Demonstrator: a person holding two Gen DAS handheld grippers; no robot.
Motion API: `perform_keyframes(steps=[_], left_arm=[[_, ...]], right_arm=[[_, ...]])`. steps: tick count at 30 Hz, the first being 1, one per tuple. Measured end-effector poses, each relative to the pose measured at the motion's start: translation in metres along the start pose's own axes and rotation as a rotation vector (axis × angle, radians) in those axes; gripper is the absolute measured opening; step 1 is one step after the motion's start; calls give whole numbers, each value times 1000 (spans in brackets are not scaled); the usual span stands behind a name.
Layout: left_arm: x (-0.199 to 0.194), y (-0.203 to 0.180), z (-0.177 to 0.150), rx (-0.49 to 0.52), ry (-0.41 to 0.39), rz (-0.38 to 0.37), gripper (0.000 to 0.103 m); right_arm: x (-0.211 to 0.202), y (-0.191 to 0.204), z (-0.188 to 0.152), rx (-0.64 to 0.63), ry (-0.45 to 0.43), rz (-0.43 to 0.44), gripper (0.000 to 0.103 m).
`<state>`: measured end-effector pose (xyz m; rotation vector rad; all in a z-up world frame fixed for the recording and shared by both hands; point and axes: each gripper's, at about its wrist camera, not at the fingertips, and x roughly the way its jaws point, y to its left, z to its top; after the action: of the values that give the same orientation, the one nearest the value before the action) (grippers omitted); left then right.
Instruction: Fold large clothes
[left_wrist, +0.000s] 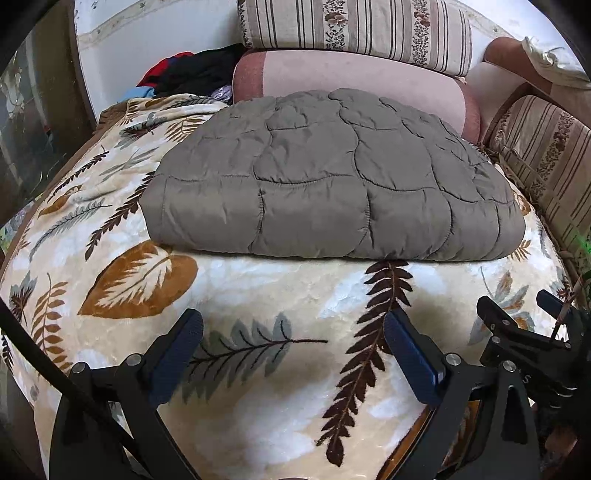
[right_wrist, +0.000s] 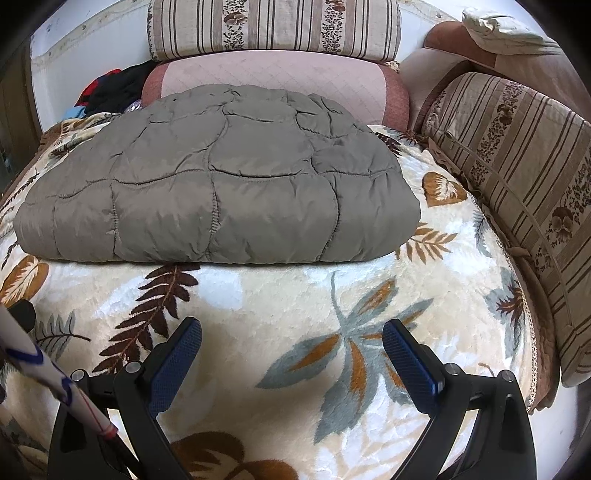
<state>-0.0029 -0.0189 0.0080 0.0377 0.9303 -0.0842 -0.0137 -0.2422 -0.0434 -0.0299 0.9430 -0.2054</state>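
Grey quilted jacket (left_wrist: 325, 181) lies folded into a neat block mid-frame on the leaf-patterned blanket (left_wrist: 258, 295), the fold apparently finished, while left gripper (left_wrist: 293, 354) and right gripper (right_wrist: 291, 354) hover below, jaws wide apart, empty.

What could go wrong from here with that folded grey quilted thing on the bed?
The puffy grey quilted garment looks springy, so its fold may loosen unaided. Both the left gripper and right gripper hover open above the plush leaf-print blanket; a low grab at the bundle's front edge could pinch that blanket too.
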Motion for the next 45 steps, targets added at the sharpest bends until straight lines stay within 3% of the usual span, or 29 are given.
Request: perform_keyframes(steps=[45], left_arm=[[15, 7, -6, 0, 32, 32, 98]], right_arm=[[-6, 3, -2, -28, -7, -38, 101]])
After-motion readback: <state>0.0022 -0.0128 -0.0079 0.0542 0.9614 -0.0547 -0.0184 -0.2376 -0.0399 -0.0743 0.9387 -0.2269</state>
